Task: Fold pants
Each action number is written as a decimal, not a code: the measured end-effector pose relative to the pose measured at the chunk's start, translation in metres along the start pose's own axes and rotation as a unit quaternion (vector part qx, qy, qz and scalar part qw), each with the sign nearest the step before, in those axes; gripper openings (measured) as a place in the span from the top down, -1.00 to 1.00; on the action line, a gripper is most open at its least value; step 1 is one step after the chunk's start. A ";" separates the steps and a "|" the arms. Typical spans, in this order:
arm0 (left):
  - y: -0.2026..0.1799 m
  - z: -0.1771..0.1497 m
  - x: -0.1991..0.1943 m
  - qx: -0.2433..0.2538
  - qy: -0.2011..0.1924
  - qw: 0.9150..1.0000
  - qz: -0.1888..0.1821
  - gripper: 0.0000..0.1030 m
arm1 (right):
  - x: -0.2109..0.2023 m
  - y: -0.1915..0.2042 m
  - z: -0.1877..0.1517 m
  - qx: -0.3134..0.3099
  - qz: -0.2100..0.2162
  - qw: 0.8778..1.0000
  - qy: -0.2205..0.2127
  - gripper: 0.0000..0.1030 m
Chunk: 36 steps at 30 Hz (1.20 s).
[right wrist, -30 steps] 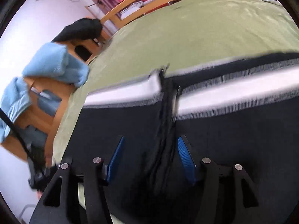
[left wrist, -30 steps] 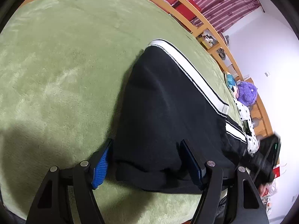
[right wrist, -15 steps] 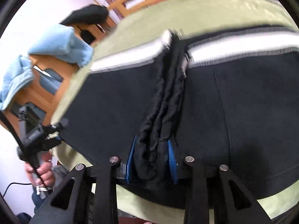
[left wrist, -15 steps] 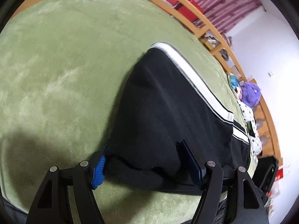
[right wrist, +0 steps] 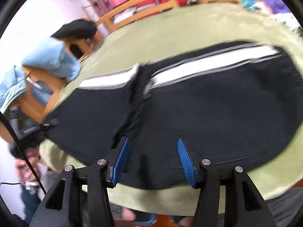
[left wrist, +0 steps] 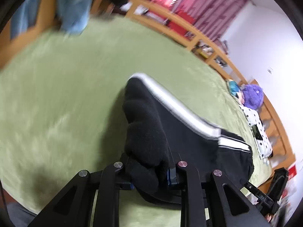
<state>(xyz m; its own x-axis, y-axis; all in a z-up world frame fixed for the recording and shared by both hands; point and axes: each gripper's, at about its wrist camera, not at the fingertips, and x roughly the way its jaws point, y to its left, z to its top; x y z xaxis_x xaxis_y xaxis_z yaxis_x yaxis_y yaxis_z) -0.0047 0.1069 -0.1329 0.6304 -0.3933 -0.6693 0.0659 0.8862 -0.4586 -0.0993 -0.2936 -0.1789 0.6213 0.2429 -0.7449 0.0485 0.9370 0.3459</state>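
We see our left gripper (left wrist: 149, 172) angled downward, its black linkage arms drawn close together at the bottom of the left wrist view. Its jaws have just been closing, and the blue pads (left wrist: 171, 174) now pinch a bunched fold of the pants (left wrist: 181, 138) between them. Our right gripper (right wrist: 154, 158) also tilts downward, its jaws having just been opening; the ribbed blue fingers (right wrist: 185, 160) stand apart over the dark cloth, and as far as the blur lets us judge, neither presses on it. At the left edge of the right wrist view, a hand (right wrist: 24, 168) grips the other tool's handle.
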 end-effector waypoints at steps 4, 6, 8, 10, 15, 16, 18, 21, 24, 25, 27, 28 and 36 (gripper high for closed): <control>-0.072 0.017 -0.027 0.080 -0.030 0.996 0.001 0.59 | -0.039 -0.048 0.002 0.031 -0.029 0.999 -0.028 -0.03; -0.120 0.021 -0.037 0.129 -0.044 0.991 -0.001 0.60 | -0.054 -0.064 0.003 0.039 -0.038 0.998 -0.040 -0.03; -0.166 0.023 -0.042 0.164 -0.051 0.985 -0.013 0.60 | -0.077 -0.090 0.002 0.040 -0.062 0.996 -0.058 -0.03; -0.215 0.023 -0.043 0.195 -0.052 0.979 -0.028 0.60 | -0.086 -0.104 0.003 0.044 -0.080 0.993 -0.068 -0.03; -0.343 0.003 -0.010 0.259 -0.031 0.961 -0.096 0.60 | -0.120 -0.166 -0.006 0.112 -0.081 0.986 -0.091 -0.04; -0.365 -0.003 0.001 0.265 -0.021 0.958 -0.111 0.60 | -0.123 -0.175 -0.008 0.125 -0.080 0.984 -0.094 -0.04; -0.403 -0.019 0.026 0.276 0.013 0.950 -0.144 0.51 | -0.133 -0.197 -0.013 0.148 -0.084 0.981 -0.093 -0.04; -0.430 -0.039 0.050 0.286 0.049 0.938 -0.191 0.14 | -0.138 -0.208 -0.016 0.157 -0.096 0.978 -0.096 -0.04; -0.423 -0.049 0.054 0.281 0.040 0.937 -0.205 -0.16 | -0.144 -0.219 -0.012 0.163 -0.105 0.976 -0.098 -0.04; -0.416 -0.051 0.054 0.282 0.038 0.938 -0.199 -0.18 | -0.147 -0.223 -0.011 0.164 -0.105 0.975 -0.103 -0.06; -0.406 -0.055 0.063 0.279 0.040 0.944 -0.171 -0.18 | -0.151 -0.231 -0.008 0.166 -0.094 0.974 -0.119 -0.11; -0.398 -0.055 0.068 0.277 0.046 0.947 -0.159 -0.18 | -0.151 -0.235 -0.006 0.166 -0.088 0.974 -0.124 -0.11; -0.303 -0.070 0.116 0.192 0.109 0.974 -0.046 -0.18 | -0.095 -0.227 0.034 0.138 -0.031 0.984 -0.109 -0.14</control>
<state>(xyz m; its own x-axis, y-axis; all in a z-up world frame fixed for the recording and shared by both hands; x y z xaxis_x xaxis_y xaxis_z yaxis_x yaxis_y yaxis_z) -0.0060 -0.2246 -0.1121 0.4310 -0.4817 -0.7630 0.4265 0.8539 -0.2982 -0.1426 -0.5380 -0.1669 0.7619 0.0990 -0.6401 0.2837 0.8374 0.4672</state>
